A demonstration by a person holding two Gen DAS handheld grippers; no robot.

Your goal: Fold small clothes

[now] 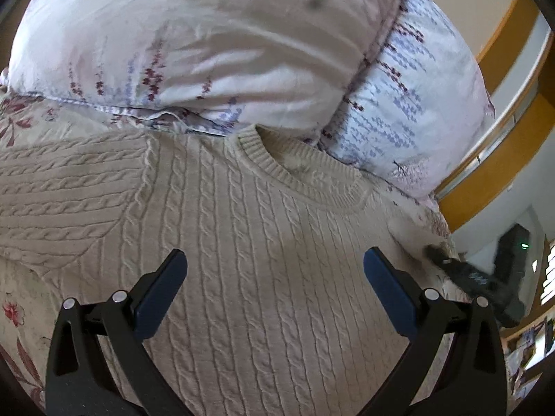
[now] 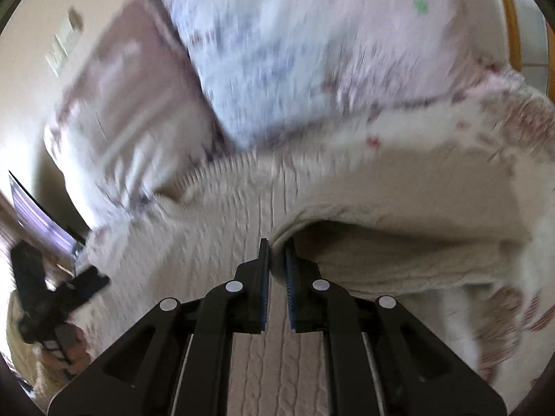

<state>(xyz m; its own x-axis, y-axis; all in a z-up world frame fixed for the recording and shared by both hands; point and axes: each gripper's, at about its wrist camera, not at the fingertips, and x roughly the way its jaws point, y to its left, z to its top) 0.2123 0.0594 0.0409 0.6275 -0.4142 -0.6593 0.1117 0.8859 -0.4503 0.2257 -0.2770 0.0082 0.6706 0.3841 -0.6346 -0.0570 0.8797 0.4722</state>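
Observation:
A cream cable-knit sweater (image 1: 263, 242) lies front up on a floral bedsheet, its round collar (image 1: 305, 173) toward the pillows. My left gripper (image 1: 274, 270) is open and empty, hovering over the sweater's chest. My right gripper (image 2: 276, 253) is shut on a fold of the sweater's edge (image 2: 347, 228), which is lifted and curled over the body. The right gripper also shows in the left wrist view (image 1: 451, 263) at the sweater's right side. The left gripper shows in the right wrist view (image 2: 79, 284), far left. The right wrist view is blurred.
Two floral pillows (image 1: 208, 45) (image 1: 409, 104) lie just beyond the collar. A wooden headboard rail (image 1: 503, 159) runs at the right. The bedsheet (image 1: 20, 312) shows at the left. A bed edge with room clutter (image 1: 534, 329) is at far right.

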